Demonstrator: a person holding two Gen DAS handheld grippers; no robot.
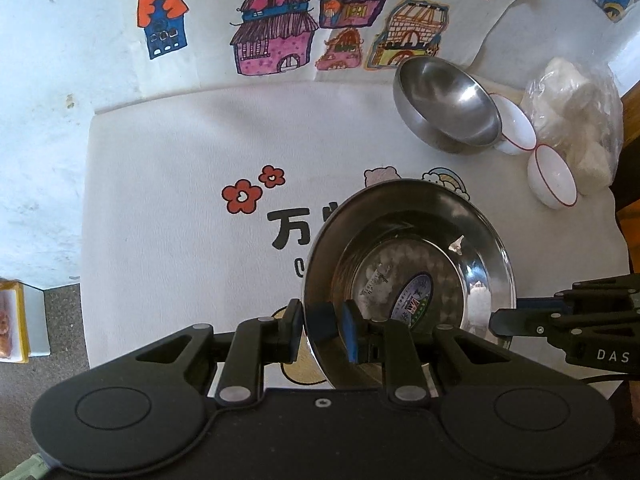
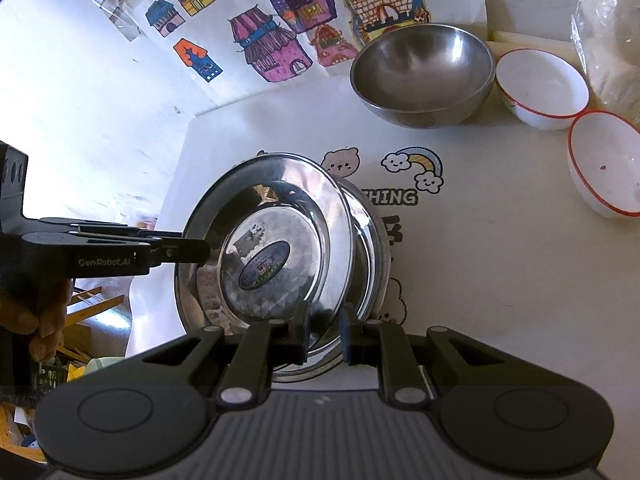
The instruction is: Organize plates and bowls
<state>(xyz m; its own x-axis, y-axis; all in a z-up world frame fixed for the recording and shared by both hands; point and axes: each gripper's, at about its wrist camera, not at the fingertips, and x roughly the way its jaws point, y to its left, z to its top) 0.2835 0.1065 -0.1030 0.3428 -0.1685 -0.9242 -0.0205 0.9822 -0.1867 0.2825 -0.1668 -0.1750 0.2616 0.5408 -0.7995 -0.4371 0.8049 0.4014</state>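
A steel plate (image 1: 472, 256) with an oval sticker is held tilted above the white cartoon-print table mat (image 1: 180, 184). My left gripper (image 1: 320, 328) is shut on its near rim. My right gripper (image 2: 324, 336) grips the same plate (image 2: 280, 216) at its near rim, and its fingers (image 1: 516, 320) reach the plate's right edge in the left wrist view. A second steel plate (image 2: 374, 240) lies flat on the mat under the tilted one. The left gripper's fingers (image 2: 176, 250) show at the plate's left edge.
A steel bowl (image 2: 424, 68) stands at the back, with two white red-rimmed bowls (image 2: 544, 88) (image 2: 604, 164) to its right. A plastic bag of white stuff (image 2: 612, 32) lies at the far right. Children's house drawings (image 1: 276, 32) hang on the wall behind.
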